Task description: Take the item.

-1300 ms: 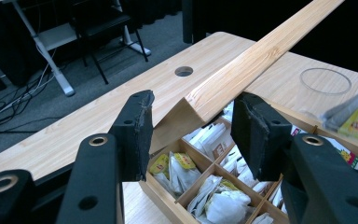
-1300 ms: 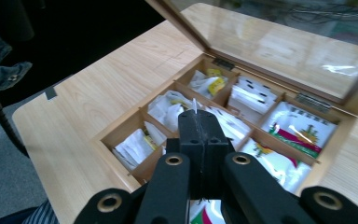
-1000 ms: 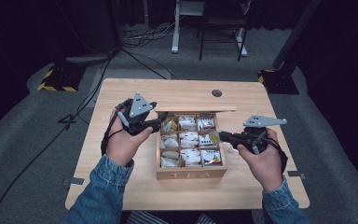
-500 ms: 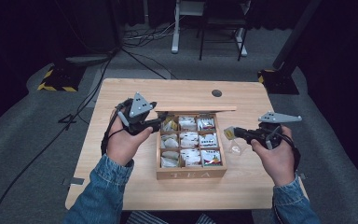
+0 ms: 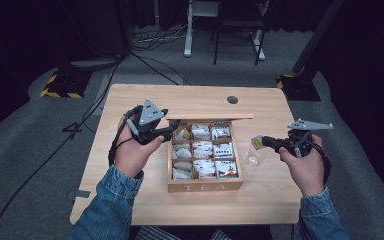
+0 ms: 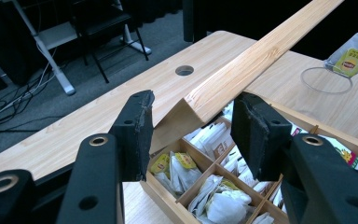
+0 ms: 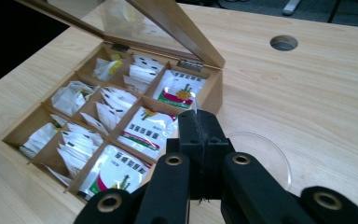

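A light wooden table [image 5: 130,100] with a round cable hole near its far edge carries a wooden tea box [image 5: 205,186] of nine compartments, standing near the middle of the surface with the letters TEA on its near wall. Its glass-paned wooden lid [image 5: 210,117] stands raised along the box's far edge. The left gripper [image 5: 172,131] sits at the box's far-left corner, and in the left gripper view its black jaws stand apart on either side of the lid's wooden frame [image 6: 256,51], without pressing on it. The compartments hold white paper tea sachets [image 7: 144,126], some with red and green printing.

The right gripper [image 5: 258,142] hangs over the table just beside the box's right wall, its jaws pressed together on a clear sachet with a yellow label [image 5: 256,143]; the left gripper view shows that sachet [image 6: 352,58] dangling above a clear round glass cup [image 6: 326,79]. The cup [image 5: 253,157] stands on the table near the right edge, just beside the box.
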A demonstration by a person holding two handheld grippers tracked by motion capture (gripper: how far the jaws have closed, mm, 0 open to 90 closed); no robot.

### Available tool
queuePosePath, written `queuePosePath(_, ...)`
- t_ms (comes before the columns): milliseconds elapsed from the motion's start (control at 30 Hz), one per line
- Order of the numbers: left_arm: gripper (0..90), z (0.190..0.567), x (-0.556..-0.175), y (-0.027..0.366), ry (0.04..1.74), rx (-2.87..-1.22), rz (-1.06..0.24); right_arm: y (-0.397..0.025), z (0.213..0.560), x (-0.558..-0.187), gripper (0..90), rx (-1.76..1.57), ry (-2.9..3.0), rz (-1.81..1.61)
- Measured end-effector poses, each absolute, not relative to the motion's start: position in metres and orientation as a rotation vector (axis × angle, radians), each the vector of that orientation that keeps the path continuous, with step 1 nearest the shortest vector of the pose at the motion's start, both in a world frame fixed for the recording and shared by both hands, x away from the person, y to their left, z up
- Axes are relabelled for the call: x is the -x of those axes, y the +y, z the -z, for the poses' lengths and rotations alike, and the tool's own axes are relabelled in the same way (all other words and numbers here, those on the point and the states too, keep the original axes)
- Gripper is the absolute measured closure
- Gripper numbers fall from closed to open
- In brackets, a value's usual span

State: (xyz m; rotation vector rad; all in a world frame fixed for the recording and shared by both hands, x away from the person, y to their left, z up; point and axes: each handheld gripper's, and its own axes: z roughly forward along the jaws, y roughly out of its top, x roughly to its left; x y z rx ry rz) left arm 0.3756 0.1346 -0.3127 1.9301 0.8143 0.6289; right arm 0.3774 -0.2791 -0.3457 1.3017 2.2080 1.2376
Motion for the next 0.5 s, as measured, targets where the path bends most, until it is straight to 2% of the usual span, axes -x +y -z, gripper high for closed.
queuePosePath(500, 49.2, 0.312, -0.376, 0.134, 0.812, -1.932, -0.632, -0.295, 0.364, -0.385, 90.0, -1.402, 2.206, -1.174)
